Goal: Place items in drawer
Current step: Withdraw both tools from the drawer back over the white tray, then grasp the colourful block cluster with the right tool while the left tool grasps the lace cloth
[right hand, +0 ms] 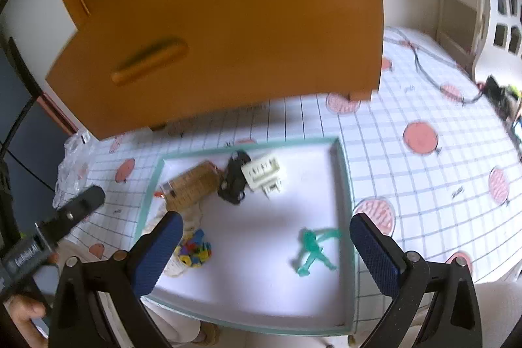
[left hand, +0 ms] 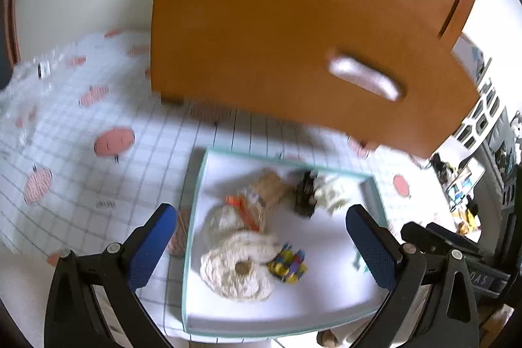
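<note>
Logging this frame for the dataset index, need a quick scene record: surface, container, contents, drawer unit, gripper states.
surface: table with checked cloth, pink round prints
container: shallow white tray, teal rim
contents: green toy figure; black toy car; cream block piece; woven basket piece; cream rope coil; multicolour small toy
drawer unit: orange wooden cabinet behind tray, drawers look shut
left gripper: open, empty, above tray
right gripper: open, empty, above tray

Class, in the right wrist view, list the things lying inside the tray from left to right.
Colourful block toy → woven basket piece → black toy car → cream plastic piece → green figure.
</note>
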{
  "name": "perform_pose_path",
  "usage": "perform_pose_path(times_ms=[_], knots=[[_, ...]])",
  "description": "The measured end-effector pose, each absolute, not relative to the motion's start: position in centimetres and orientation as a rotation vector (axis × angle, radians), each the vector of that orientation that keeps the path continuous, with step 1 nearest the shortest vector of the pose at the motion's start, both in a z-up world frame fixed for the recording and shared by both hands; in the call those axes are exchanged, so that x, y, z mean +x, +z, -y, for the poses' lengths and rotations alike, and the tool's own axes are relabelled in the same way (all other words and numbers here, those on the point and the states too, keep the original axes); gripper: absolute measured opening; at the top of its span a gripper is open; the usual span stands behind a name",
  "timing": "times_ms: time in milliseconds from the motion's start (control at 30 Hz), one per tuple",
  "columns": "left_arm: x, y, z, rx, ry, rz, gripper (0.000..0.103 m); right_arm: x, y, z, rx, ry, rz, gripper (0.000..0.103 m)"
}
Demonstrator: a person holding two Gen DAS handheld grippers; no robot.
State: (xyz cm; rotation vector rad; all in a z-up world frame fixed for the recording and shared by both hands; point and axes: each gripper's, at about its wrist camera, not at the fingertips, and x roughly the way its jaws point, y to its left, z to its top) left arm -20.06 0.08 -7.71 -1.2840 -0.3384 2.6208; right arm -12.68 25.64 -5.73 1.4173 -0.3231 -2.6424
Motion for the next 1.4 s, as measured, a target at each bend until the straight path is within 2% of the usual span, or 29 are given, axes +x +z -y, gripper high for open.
perform_pose_path(times_ms=[167, 500, 767, 967, 1067, 1100, 1133, 1200, 1400], knots=[[-19.7, -10.2, 0.1, -1.392, 2.589, 0.343, 0.103, -12.4, -8.1, -23.9, 1.477, -2.559, 0.271, 0.103], [-20.4, -11.8, 0.7, -1.483, 2.556, 0.417, 0.103, -12.9, -11.0, -20.4, 1.506, -2.431, 0.176, 0.103], [-20.3, -12.3, 2.0, -1.492, 2.607, 0.491, 0.103, -13.6, -12.6, -18.2, 1.542, -2.359, 0.110, 0.096], [-20.5, -12.2, 1.7, -1.482, 2.606, 0.464, 0.103, -13.6, -13.2, -16.5, 1.526, -2.304, 0.079, 0.089], [-20.5, -12.2, 1.4, -1.475, 2.597, 0.446, 0.103, -13.7, -13.3, -16.0, 1.511, -2.290, 0.072, 0.079], [-20.5, -12.2, 1.3, -1.471, 2.594, 0.443, 0.102, -13.7, -13.3, -16.0, 1.509, -2.288, 0.080, 0.069], [-20.5, -12.2, 1.2, -1.465, 2.590, 0.438, 0.101, -13.7, -13.3, -16.1, 1.506, -2.290, 0.088, 0.055], [-20.5, -12.1, 0.9, -1.454, 2.578, 0.418, 0.097, -13.8, -13.4, -16.4, 1.508, -2.293, 0.108, 0.042], [-20.6, -12.4, -0.3, -1.458, 2.532, 0.383, 0.089, -13.6, -13.3, -17.2, 1.501, -2.304, 0.157, 0.039]])
